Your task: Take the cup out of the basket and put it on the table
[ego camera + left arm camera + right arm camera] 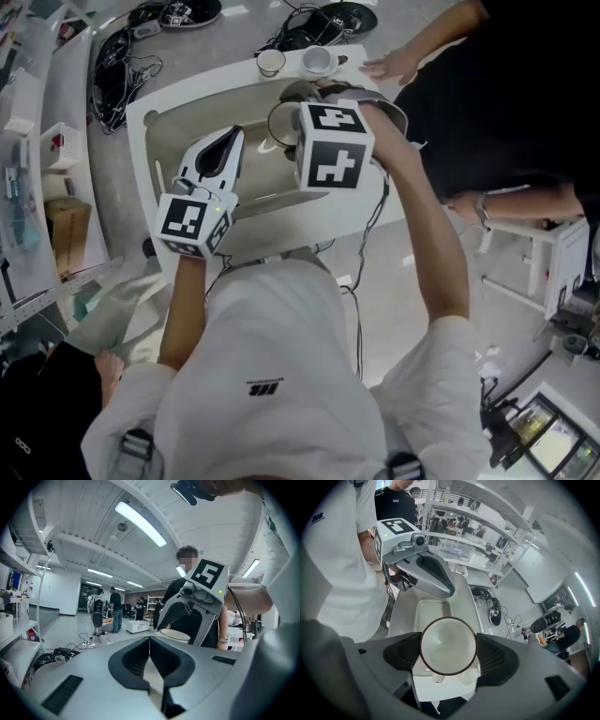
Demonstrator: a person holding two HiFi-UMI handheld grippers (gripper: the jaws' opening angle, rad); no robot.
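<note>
Right gripper (448, 647) clamped on the dark-rimmed cup (448, 639), its white inside showing, held above the basket's (431, 609) far end. Left gripper (150, 641) jaws together, holding nothing. Two more cups (271, 62) stand on the table (141, 112) beyond the basket.

The cup (448, 645) is creamy white with a dark brown rim. The left gripper (150, 651) and right gripper (448, 654) are pale grey with black ribbed pads (401, 653). Their marker cubes (333, 145) carry black-and-white square patterns. The basket (187, 131) is pale beige and the table (141, 111) white.
</note>
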